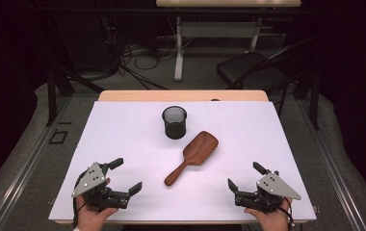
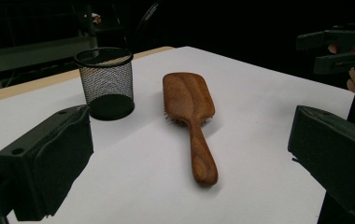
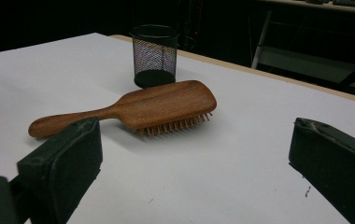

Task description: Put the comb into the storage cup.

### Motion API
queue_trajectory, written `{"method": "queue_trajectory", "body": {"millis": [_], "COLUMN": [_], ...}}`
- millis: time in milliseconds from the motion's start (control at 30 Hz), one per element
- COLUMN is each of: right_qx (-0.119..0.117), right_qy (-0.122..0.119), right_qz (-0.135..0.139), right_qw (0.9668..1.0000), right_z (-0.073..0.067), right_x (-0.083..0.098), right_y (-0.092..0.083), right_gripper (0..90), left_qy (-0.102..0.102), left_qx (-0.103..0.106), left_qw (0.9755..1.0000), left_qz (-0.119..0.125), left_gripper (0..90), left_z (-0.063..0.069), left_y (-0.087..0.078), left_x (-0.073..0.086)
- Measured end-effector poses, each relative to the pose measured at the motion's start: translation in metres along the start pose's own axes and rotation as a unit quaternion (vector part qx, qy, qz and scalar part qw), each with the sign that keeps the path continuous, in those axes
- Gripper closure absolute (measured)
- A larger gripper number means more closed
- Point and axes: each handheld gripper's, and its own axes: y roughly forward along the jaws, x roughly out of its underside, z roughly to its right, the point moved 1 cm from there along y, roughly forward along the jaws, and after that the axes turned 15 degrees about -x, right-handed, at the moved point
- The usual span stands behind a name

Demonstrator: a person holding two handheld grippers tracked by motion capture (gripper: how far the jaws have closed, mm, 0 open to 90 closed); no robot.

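Note:
A wooden paddle hairbrush (image 1: 193, 155) lies bristles down in the middle of the white table (image 1: 123, 134), its handle pointing toward the near edge. Just behind it stands a black mesh cup (image 1: 174, 122), upright and empty. My left gripper (image 1: 127, 175) rests near the front left edge, open, nothing between its jaws. My right gripper (image 1: 243, 175) sits near the front right edge, also open and empty. In the left gripper view the brush (image 2: 189, 116) and the cup (image 2: 105, 84) lie ahead. From the right gripper view the brush (image 3: 138, 109) shows its bristles, with the cup (image 3: 153, 56) behind.
Behind the table stand a black chair (image 1: 253, 67), a desk frame (image 1: 210, 33) and loose cables on the floor. The white sheet covers a wooden tabletop whose far edge (image 1: 181, 95) shows. Metal rails run along both sides.

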Motion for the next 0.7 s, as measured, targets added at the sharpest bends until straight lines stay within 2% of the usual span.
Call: {"method": "queue_trajectory", "body": {"millis": [233, 433, 700], "right_qx": [-0.002, 0.001, 0.009], "right_qy": [0.0, 0.011, 0.01], "right_qz": [-0.005, -0.01, -0.018], "right_qw": [1.0, 0.9999, 0.9997], "right_z": [-0.0002, 0.003, 0.0056], "right_x": [0.0009, 0.0037, 0.0058], "right_y": [0.0021, 0.002, 0.0025], "right_gripper": [2.6, 2.5, 2.5], "left_qy": [-0.003, 0.004, 0.007], "left_qx": [0.008, 0.018, 0.017], "left_qw": [1.0, 0.9998, 0.9997], "left_qz": [0.003, -0.007, -0.018], "left_gripper": [0.3, 0.3, 0.3], "left_z": [0.0012, 0.0051, 0.0067], "left_y": [0.0013, 0.0064, 0.0076], "left_x": [0.0001, 0.0007, 0.0015]}}
